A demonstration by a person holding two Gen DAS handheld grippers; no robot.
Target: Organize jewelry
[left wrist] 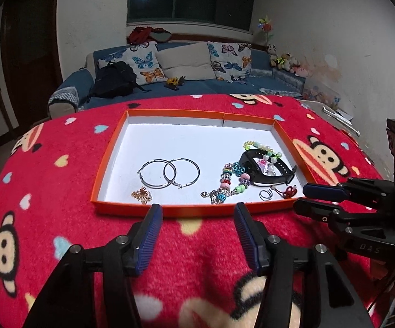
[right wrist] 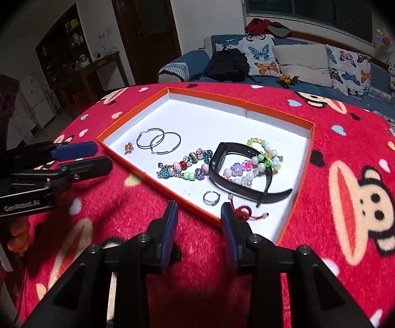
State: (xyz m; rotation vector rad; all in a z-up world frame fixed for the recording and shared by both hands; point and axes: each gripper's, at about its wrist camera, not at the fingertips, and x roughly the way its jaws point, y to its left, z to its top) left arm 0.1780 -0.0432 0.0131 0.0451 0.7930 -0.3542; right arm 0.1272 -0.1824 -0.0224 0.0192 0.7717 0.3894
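Note:
An orange-rimmed white tray (left wrist: 110, 150) (right wrist: 131, 114) lies on the red monkey-print cloth. In it lie two silver hoop earrings (left wrist: 168, 173) (right wrist: 159, 140), a small gold charm (left wrist: 142, 195) (right wrist: 128, 147), a colourful bead bracelet (left wrist: 229, 183) (right wrist: 186, 166), a black wristband (left wrist: 268, 173) (right wrist: 241, 188) over a pastel bead bracelet (left wrist: 263, 150) (right wrist: 263, 153), a silver ring (left wrist: 265, 194) (right wrist: 211, 198) and a red knotted cord (left wrist: 289, 191) (right wrist: 244, 210). My left gripper (left wrist: 197, 213) (right wrist: 99, 155) is open and empty at the tray's near edge. My right gripper (right wrist: 199, 210) (left wrist: 300, 196) is open and empty at the tray's near right corner.
The cloth (left wrist: 60, 191) covers a rounded table that drops away at its edges. Behind it stands a blue sofa (left wrist: 197, 84) with butterfly cushions, a black backpack (left wrist: 114, 79) and a toy truck. A dark cabinet (right wrist: 60, 54) stands at the left of the right wrist view.

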